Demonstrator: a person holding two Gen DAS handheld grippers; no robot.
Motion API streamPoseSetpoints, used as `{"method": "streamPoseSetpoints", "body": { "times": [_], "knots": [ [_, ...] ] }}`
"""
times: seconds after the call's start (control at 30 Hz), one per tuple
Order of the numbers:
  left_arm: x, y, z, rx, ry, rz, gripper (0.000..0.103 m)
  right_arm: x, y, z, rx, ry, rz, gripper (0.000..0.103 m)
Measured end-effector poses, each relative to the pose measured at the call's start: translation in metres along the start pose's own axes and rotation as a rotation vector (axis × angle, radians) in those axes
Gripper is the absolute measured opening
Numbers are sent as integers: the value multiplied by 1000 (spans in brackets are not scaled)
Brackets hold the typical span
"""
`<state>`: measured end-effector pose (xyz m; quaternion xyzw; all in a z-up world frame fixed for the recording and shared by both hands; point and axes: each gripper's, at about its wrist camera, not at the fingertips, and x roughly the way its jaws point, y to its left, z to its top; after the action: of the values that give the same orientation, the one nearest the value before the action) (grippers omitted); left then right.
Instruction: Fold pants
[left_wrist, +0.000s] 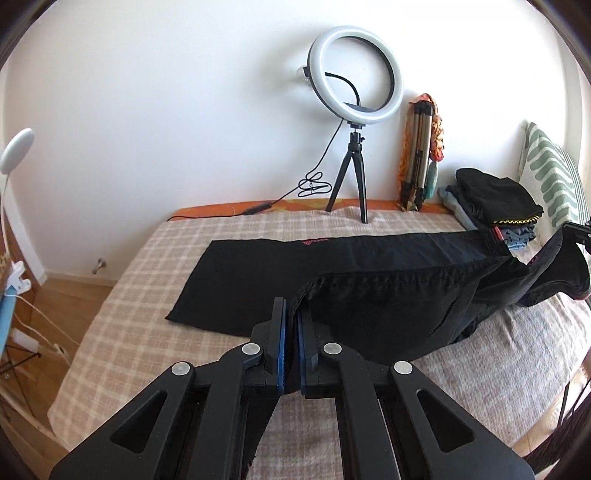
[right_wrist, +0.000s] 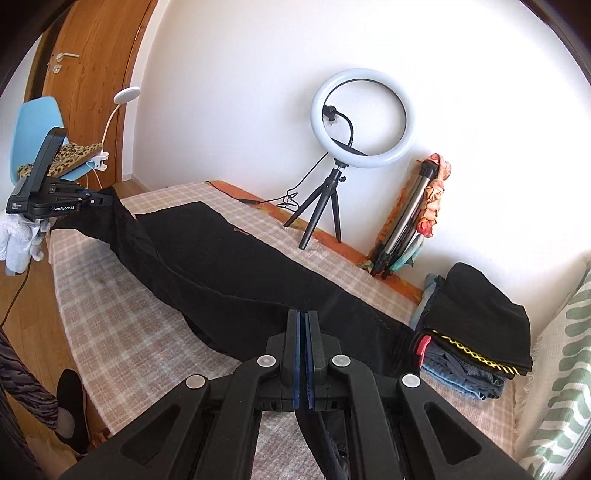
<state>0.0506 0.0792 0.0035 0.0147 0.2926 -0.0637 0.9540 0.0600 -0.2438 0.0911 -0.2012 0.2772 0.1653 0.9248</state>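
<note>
Black pants (left_wrist: 295, 273) lie stretched along the checked bedspread (left_wrist: 122, 325) as I work the lengthwise fold, one leg flat on the far side and the near leg lifted at both ends. On the left, my left gripper (left_wrist: 291, 325) is clamped tight on the hem end of the raised leg, cloth pinched between its blue pads (left_wrist: 281, 350). On the right, my right gripper (right_wrist: 304, 325) is closed hard on the waist end, black fabric trailing down from the jaws, just beside the stack of folded clothes (right_wrist: 480, 332). My read is that the next move calls for carrying both ends together toward the far side, by the ring light (left_wrist: 356, 74), and laying the raised leg squarely over the flat one, edges matched, before letting go.
</note>
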Motion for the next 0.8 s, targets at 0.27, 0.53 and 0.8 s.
{"method": "streamPoseSetpoints", "body": {
  "times": [0.27,0.53,0.8],
  "knots": [
    [58,2,42,-32,-15,78,3,75,-30,35,-29,40,-82,0],
    [130,-3,63,43,56,143,3,169,-54,41,-44,162,-100,0],
    [191,-11,69,157,126,193,12,242,-67,26,-53,282,-120,0]
  ]
}}
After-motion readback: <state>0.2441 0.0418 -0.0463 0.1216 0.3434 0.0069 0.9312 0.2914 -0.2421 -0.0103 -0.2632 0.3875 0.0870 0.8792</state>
